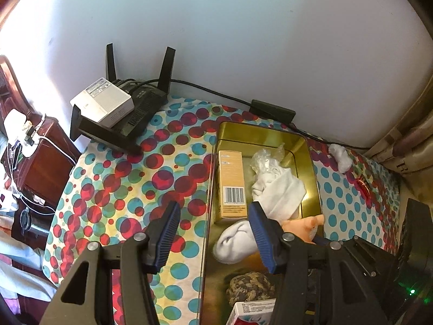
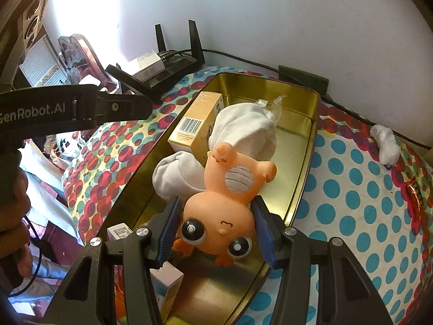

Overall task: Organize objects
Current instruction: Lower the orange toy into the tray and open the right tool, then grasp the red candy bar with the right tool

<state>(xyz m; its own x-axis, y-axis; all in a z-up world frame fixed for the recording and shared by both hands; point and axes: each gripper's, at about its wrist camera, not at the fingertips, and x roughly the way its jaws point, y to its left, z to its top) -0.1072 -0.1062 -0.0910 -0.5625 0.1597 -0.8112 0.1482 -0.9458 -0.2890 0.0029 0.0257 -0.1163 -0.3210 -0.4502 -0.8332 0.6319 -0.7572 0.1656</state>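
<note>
Covering the whole table, a spotted cloth (image 1: 113, 178) of red and teal dots is the biggest thing in sight, and on it sits a long gold tin (image 2: 308, 146), which I take as my landmark. Beyond the tin's far left corner stands a black router (image 1: 135, 116) with upright antennas, a white box (image 1: 104, 100) resting on top of it. Just behind the tin's far end lies a flat dark adapter (image 1: 273, 109) with its cable trailing along the wall.

Inside the tin, a tan carton (image 2: 196, 124) with a barcode lies along the left wall, a white sock (image 2: 243, 124) bunched beside it, and some crumpled clear plastic (image 1: 266, 155) at the far end. An orange toy figure (image 2: 227, 200) lies belly up over the sock, its head toward the tin's near end.

Around that head sits the right gripper (image 2: 215, 230), jaws partly open; its right pad lies against the toy, but the left pad stands just off it, so I cannot tell if it grips. Over the tin's left wall the left gripper (image 1: 213, 235) hangs partly open, holding nothing.

Right of the tin lie a white wad (image 2: 385, 146) and a small red wrapper (image 2: 414, 192).
</note>
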